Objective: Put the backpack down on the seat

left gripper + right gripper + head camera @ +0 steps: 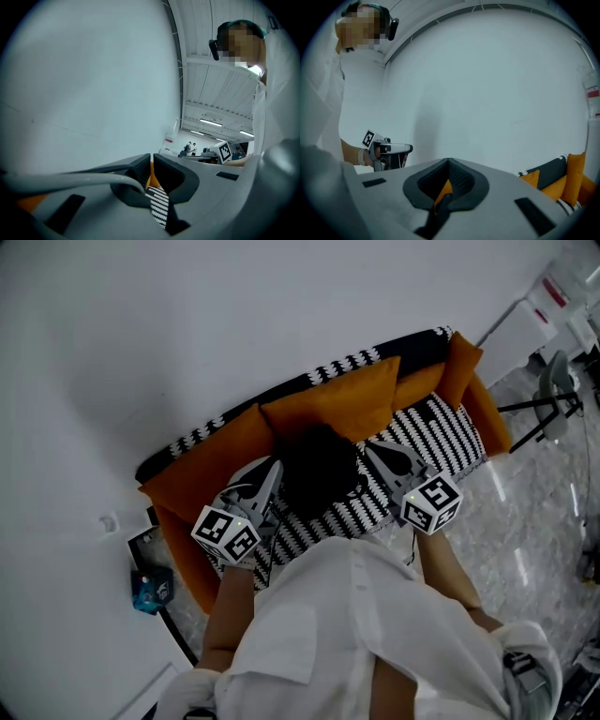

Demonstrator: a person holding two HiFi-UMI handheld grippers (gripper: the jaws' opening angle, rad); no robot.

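Observation:
A dark backpack (319, 470) rests against the orange cushions (337, 399) of a black-and-white patterned sofa (441, 432). My left gripper (274, 472) is at the backpack's left side and my right gripper (377, 452) at its right side. In the left gripper view the jaws (151, 161) stand almost together, with a dark bit of the backpack (173, 222) low in the narrow gap. In the right gripper view the jaws (448, 164) are shut, and a dark strap (440, 208) runs down from between them. Both grippers tilt up toward the white wall.
A blue object (150, 589) lies on the floor left of the sofa. A stand with thin legs (548, 409) and a white cabinet (525, 324) are at the right, on glossy floor (525, 521). The person's white shirt fills the lower head view.

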